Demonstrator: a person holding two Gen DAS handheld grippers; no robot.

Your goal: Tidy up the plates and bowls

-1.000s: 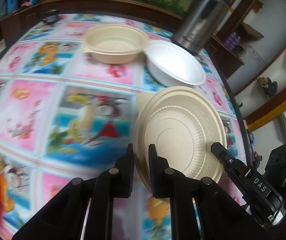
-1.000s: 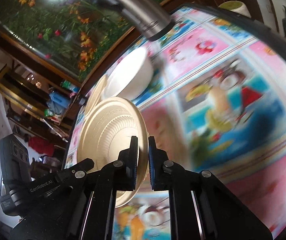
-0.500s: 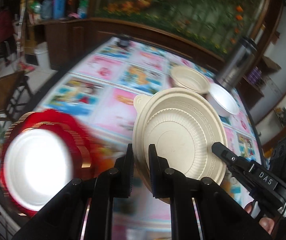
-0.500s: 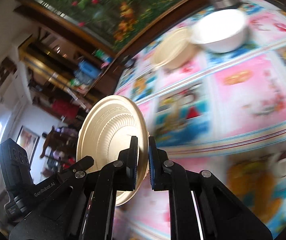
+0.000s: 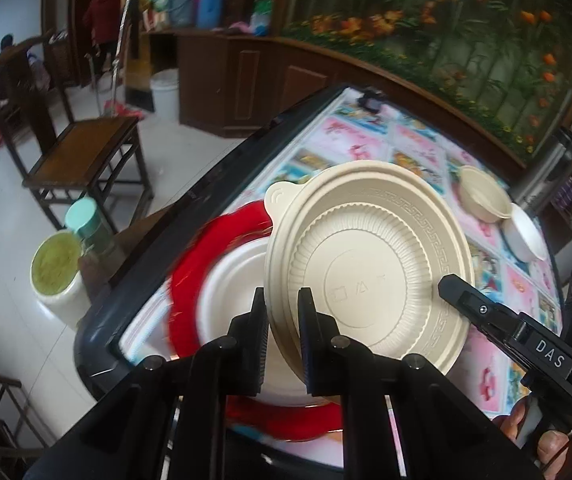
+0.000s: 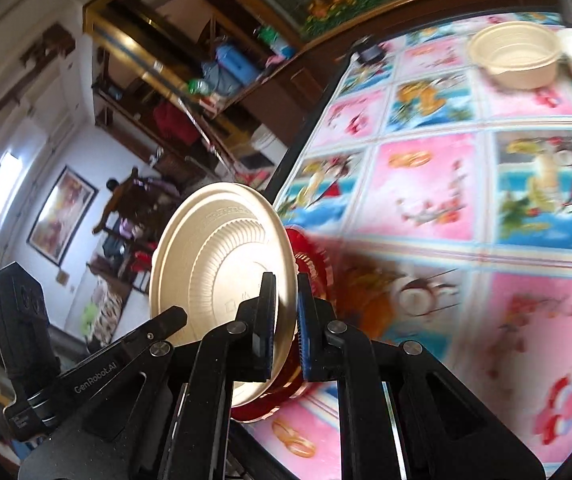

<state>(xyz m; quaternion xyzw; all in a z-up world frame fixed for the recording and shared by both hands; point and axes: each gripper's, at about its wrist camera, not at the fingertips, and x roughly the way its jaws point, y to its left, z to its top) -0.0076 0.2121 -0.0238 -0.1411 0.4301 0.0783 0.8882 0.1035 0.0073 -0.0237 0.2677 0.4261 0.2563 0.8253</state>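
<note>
Gripping the beige plate (image 5: 370, 264) at opposite edges, we hold it with both grippers: the left gripper (image 5: 282, 336) has its jaws closed on the near rim, and the right gripper (image 6: 286, 320) has its jaws closed on the other rim. The plate is tilted above a red plate (image 5: 190, 280) carrying a white plate (image 5: 230, 292), both near the corner of the surface (image 6: 426, 184). A beige bowl (image 6: 514, 54) and a white bowl (image 5: 524, 236) sit side by side far across the surface.
</note>
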